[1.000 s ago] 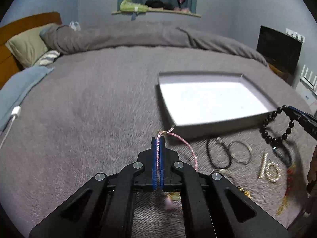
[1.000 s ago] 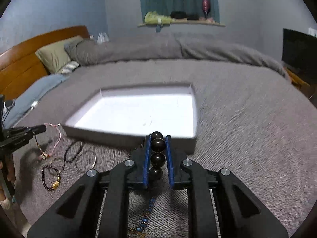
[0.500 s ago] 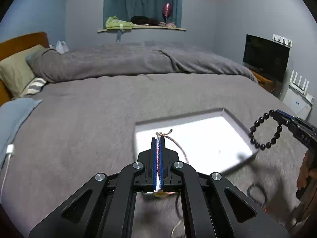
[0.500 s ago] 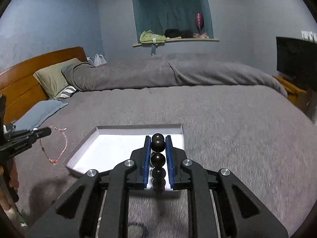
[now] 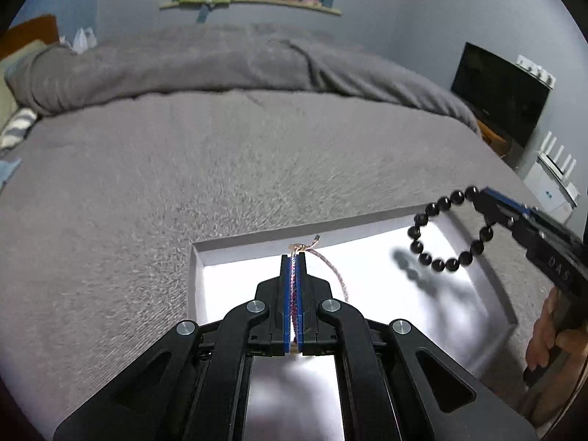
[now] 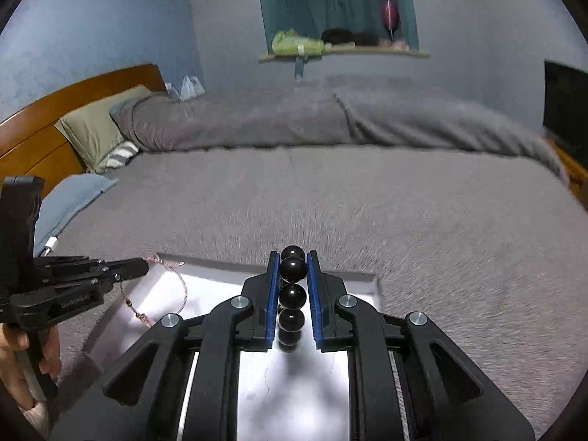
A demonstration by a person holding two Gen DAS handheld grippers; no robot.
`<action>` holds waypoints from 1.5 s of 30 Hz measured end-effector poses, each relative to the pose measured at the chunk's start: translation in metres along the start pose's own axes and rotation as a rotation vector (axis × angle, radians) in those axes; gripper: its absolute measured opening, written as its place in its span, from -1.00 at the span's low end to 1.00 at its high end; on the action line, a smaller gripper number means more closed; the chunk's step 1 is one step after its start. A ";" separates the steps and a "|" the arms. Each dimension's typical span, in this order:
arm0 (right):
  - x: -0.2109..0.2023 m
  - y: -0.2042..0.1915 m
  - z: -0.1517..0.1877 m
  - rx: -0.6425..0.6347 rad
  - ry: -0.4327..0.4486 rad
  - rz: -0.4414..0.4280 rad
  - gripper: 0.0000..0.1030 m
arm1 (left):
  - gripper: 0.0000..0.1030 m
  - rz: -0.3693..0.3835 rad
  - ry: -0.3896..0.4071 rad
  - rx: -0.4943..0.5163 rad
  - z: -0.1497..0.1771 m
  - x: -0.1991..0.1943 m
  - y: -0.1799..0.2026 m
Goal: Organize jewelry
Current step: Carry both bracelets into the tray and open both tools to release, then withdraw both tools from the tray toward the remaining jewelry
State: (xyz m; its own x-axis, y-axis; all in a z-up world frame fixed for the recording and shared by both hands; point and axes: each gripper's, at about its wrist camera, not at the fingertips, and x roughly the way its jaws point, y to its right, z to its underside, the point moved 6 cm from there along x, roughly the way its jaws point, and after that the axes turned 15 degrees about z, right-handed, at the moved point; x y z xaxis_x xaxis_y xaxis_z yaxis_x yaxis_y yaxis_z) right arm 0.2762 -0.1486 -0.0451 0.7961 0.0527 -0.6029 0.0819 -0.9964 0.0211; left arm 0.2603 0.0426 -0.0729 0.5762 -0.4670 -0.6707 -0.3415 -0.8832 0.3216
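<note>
- Left gripper (image 5: 293,257) held over the near left part of the tray (image 5: 198,268), jaws pinched fully together on a cord bracelet (image 5: 332,268); seen from the right wrist view, angled in from the left with a hand (image 6: 22,352) on its grip.
- Right gripper (image 6: 293,257) above the tray's right side, jaws narrowed onto a bead bracelet (image 6: 293,268), gripping one bead with the rest strung down between the fingers.
- In the left wrist view, right gripper (image 5: 481,198) reaching in from the right edge, bead bracelet (image 5: 446,233) dangling as an open ring above the tray floor, shadow cast below it.
- Shallow white tray resting on a grey fuzzy blanket (image 5: 183,169) covering a bed.
- Behind: rolled grey duvet (image 6: 330,114), olive pillow (image 6: 95,125), wooden headboard (image 6: 55,110), blue walls, window shelf (image 6: 341,51) with clutter, dark TV (image 5: 499,95) at right.
- Cord bracelet thin, braided pink and purple, knotted at the fingertip, loop hanging down with small beads, clear of the tray floor.
- Bead bracelet of glossy black round beads.
</note>
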 end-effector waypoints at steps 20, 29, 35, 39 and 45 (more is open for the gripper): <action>0.039 0.019 0.028 -0.041 -0.117 0.163 -0.72 | -0.94 -0.096 -0.058 -0.053 0.023 0.032 -0.044; 0.041 0.022 0.031 -0.036 -0.131 0.155 -0.52 | -0.49 -0.099 -0.046 -0.056 0.021 0.030 -0.048; 0.036 0.020 0.029 -0.030 -0.116 0.138 -0.19 | -0.34 -0.087 -0.011 -0.047 0.021 0.018 -0.045; 0.025 0.020 0.024 -0.022 -0.092 0.128 0.01 | -0.08 -0.092 0.024 -0.036 0.018 0.001 -0.039; -0.014 0.028 0.009 0.014 -0.017 0.118 0.61 | 0.41 -0.103 0.121 -0.018 0.009 -0.040 -0.018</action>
State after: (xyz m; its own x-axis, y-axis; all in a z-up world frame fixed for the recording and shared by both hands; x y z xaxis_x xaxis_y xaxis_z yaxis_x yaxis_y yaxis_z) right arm 0.2624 -0.1781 -0.0432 0.7891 -0.0661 -0.6107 -0.0202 -0.9964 0.0818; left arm 0.2372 0.0776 -0.0580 0.6932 -0.3747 -0.6157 -0.2633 -0.9268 0.2676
